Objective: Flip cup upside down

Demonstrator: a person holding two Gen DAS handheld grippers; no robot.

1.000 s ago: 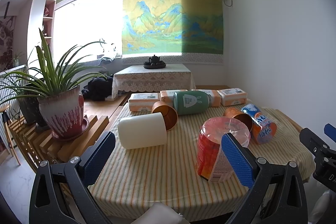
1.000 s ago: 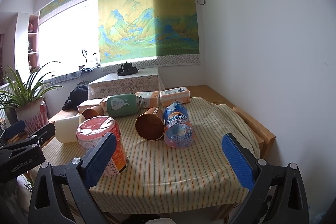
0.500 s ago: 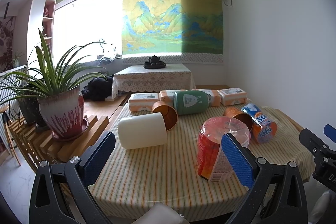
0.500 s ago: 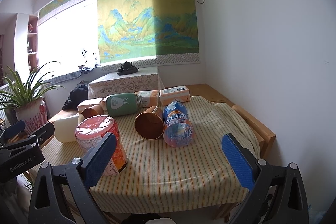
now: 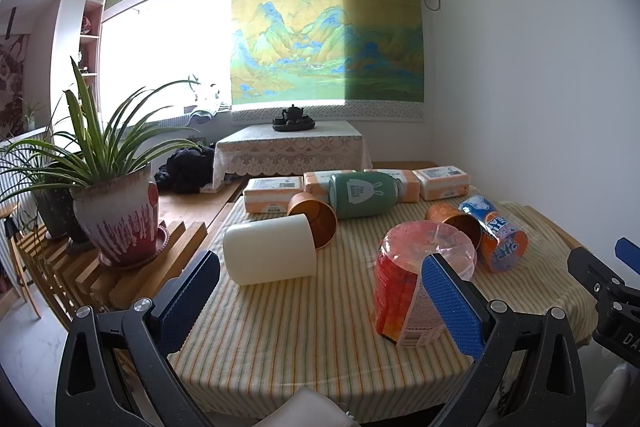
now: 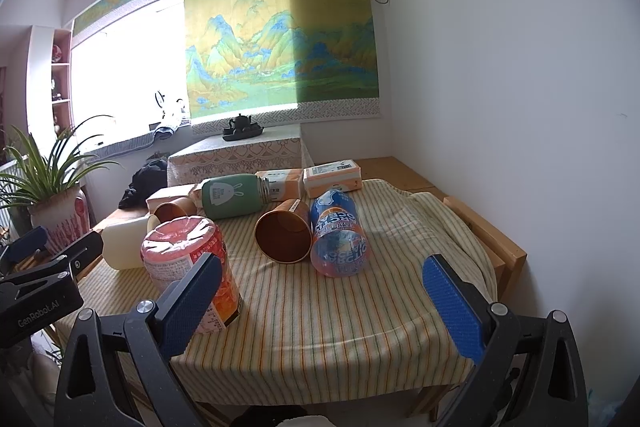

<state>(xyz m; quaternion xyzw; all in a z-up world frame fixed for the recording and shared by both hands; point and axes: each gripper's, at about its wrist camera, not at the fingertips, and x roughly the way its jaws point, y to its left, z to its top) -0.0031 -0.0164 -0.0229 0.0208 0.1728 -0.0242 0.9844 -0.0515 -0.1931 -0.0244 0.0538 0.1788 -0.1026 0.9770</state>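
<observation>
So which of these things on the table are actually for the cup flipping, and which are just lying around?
For the job:
- two orange cups, on their sides
- white cup, on its side
- left gripper and right gripper, both open

Lying about:
- green flask
- blue bottle
- red jar
- tissue packs
- potted plant

on the striped table [image 6: 320, 311] lie two orange paper cups [image 6: 285, 235] [image 5: 314, 217] on their sides, one white cup [image 5: 270, 253], one green bottle [image 6: 232, 195], one clear blue-labelled bottle [image 6: 338, 239], one red-filled plastic jar [image 6: 188, 271], and three flat orange-and-white packs [image 5: 440, 182] [image 5: 274, 193] [image 6: 284, 185] along the far edge. two potted plants [image 5: 108, 187] [image 5: 48, 183] stand beside the table. two grippers [image 5: 320, 303] [image 6: 320, 307] are seen.
</observation>
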